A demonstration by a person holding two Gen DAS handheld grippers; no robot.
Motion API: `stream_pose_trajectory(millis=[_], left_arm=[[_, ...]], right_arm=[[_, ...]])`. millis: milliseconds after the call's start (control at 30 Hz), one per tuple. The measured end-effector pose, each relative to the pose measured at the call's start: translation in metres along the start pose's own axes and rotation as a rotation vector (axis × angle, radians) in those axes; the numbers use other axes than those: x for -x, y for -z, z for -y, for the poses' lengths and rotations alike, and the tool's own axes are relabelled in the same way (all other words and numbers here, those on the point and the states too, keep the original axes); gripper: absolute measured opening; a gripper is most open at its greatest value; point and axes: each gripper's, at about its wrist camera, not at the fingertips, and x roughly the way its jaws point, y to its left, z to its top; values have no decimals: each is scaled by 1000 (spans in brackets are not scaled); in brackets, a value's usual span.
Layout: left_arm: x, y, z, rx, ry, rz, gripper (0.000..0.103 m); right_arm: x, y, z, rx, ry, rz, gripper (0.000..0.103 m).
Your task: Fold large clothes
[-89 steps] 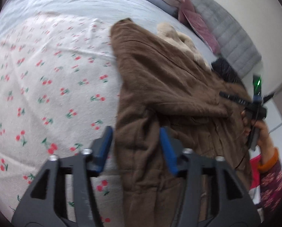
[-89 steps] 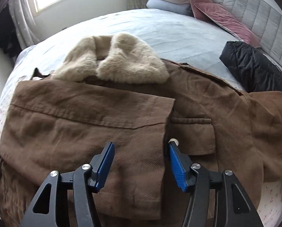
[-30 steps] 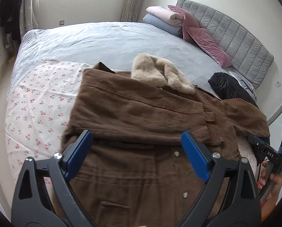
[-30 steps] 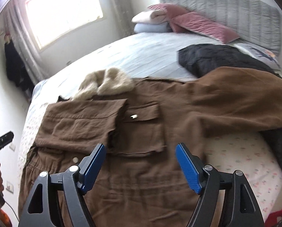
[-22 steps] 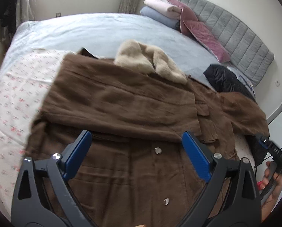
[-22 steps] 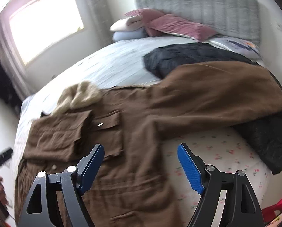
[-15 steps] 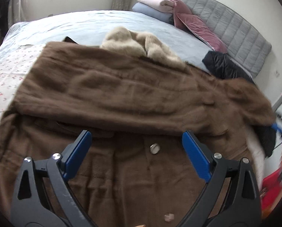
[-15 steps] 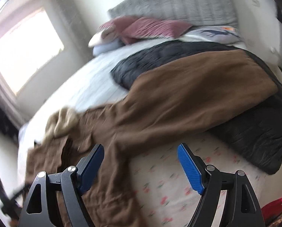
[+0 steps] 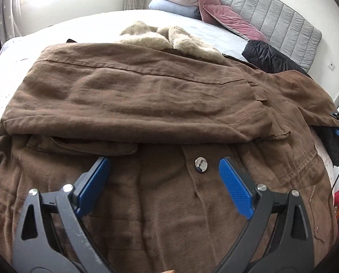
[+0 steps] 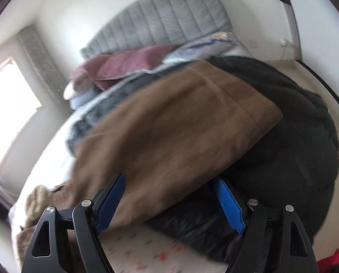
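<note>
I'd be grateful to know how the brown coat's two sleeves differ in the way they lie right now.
The folded sleeve lies across the brown coat, over its chest; the outstretched sleeve reaches away from the body. The folded sleeve rests on the coat itself, the outstretched sleeve on the black jacket. Both are flat, the same brown fabric, and ungripped.
</note>
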Motion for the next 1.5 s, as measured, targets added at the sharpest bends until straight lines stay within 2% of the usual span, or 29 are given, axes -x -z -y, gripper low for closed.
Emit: stream_pose_trajectory(millis=[167,267,333,367,433,600,700,933,1100,1233,1367,1500], left_arm=[[10,-3,3,-25,0,47,97],[16,-6,4,-36,-12,78,97],[21,-9,2,-35,-18,93,97],[22,-10,1,-32,-16,97,97],[26,-12,-2,-23,-7,107,97],[34,-17,-12,-1,-38,107,97],[32,-18,-20,14,-76,69,97],[30,-19,-35,57,-129,27,96],[35,-21,-39,62,-123,38,97],[37,-22,-41,79,-98,39,97],[39,-22,-45,95,-89,42,97],[39,-22,-48,105,-92,40,97]], right_arm=[[-13,-2,-15,36,33,53,78],[-13,-6,-16,9,44,92,57],[-10,-11,-20,1,32,101,23],[-9,-14,-22,4,24,103,15],[4,-22,-35,28,-1,130,9],[46,-36,-90,151,-49,200,7],[68,-40,-143,254,-81,219,7],[96,-18,-254,456,-158,215,6],[108,20,-327,605,-228,176,6],[108,72,-381,742,-258,108,6],[103,134,-412,857,-285,26,6],[81,182,-432,914,-321,-55,6]])
